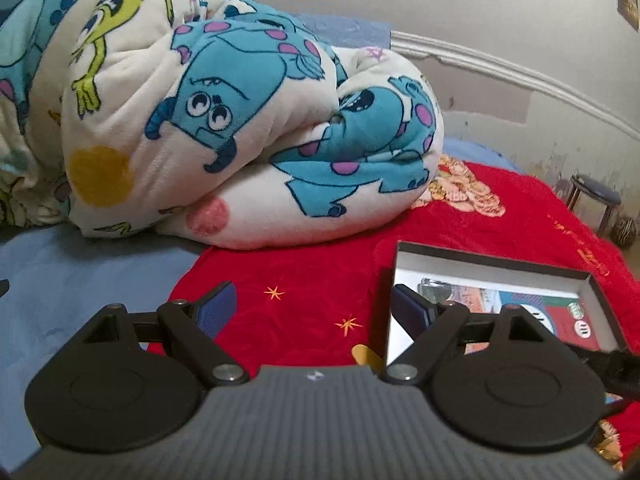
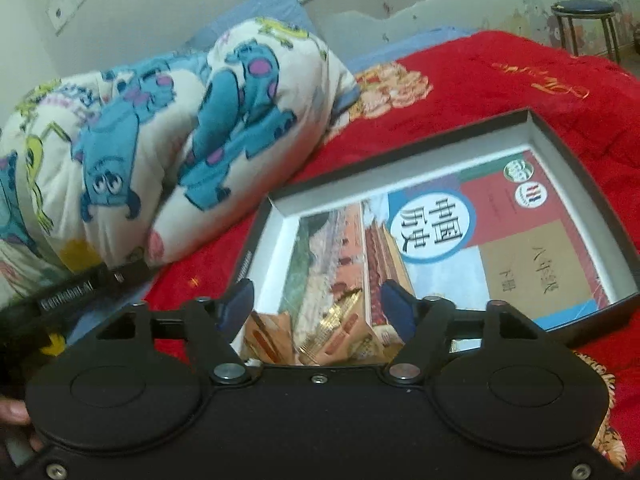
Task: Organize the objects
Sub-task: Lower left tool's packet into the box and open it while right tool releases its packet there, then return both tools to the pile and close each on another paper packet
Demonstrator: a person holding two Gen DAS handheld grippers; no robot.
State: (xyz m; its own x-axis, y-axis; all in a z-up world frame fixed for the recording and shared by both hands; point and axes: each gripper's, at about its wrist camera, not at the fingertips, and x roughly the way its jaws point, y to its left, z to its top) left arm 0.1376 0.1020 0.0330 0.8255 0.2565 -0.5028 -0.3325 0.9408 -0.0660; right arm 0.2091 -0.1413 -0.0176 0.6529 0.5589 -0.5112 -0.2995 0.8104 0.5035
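1. The right gripper [image 2: 316,312] stands with its blue pads [image 2: 240,304] spread wide. Between them, low in the right wrist view, sits a small orange-and-gold pack [image 2: 320,332]; whether either pad touches it I cannot tell.
2. The left gripper [image 1: 316,312] is also spread wide and holds nothing; its right pad [image 1: 412,308] hangs at the near-left corner of the box [image 1: 496,260], its left pad over the red blanket [image 1: 300,280].
3. The shallow black box lies open on the red blanket, at about 1 o'clock from the right gripper. A history textbook [image 2: 460,240] lies flat inside it, and the pack rests at its near end, at 6 o'clock.
4. At 10 o'clock from the box, the rolled cartoon quilt [image 2: 160,140] lies just beside its far-left corner; a stool [image 2: 584,24] stands well apart at 1 o'clock.
5. Judging by this, the step is placing or adjusting the small pack in the box. The next move probably calls for either closing squarely on the pack or lifting clear without nudging the box wall.
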